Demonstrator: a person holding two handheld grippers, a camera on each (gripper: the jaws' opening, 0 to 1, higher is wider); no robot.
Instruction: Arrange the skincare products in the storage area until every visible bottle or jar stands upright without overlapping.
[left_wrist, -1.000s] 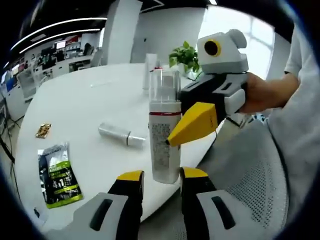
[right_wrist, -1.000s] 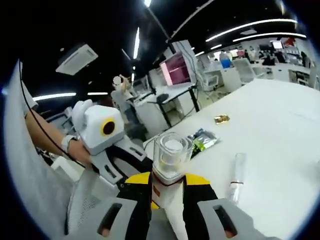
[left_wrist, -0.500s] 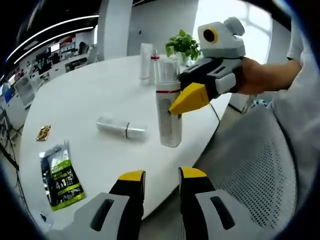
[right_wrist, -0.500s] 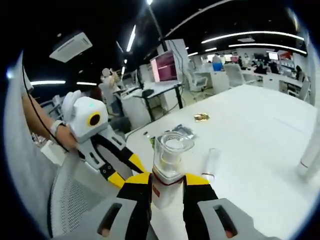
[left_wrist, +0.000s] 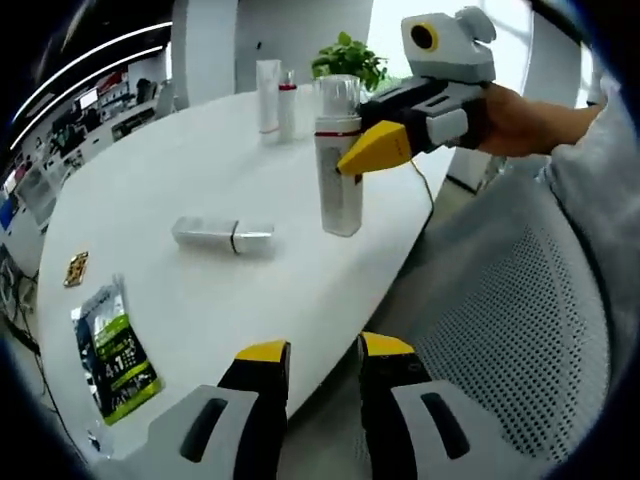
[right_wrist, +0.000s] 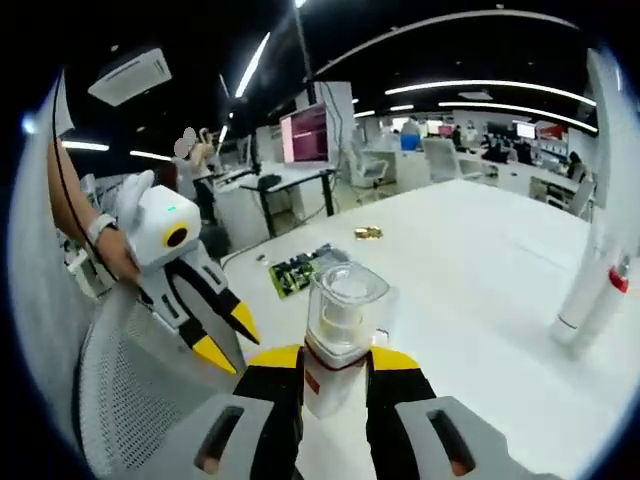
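A white bottle (left_wrist: 338, 165) with a clear cap and a red band stands upright on the white table (left_wrist: 180, 170), its base at the tabletop. My right gripper (left_wrist: 360, 158) is shut on its upper body; in the right gripper view the bottle (right_wrist: 340, 325) rises between the yellow fingertips of that gripper (right_wrist: 335, 362). A silver-white tube (left_wrist: 222, 236) lies flat to the bottle's left. Two slim bottles (left_wrist: 272, 95) stand upright at the far side, the same two bottles (right_wrist: 588, 290) leaning in from the right. My left gripper (left_wrist: 312, 352) is open, off the table's near edge, also held in a hand (right_wrist: 190, 295).
A green packet (left_wrist: 112, 350) and a small gold item (left_wrist: 75, 270) lie at the table's left. A potted plant (left_wrist: 350, 55) stands at the far edge. A grey mesh chair (left_wrist: 500, 330) is at the right, below the table edge. Office desks fill the background.
My right gripper has carried the bottle away from the left gripper and farther onto the table. The left gripper has drawn back past the table's edge, jaws unchanged.
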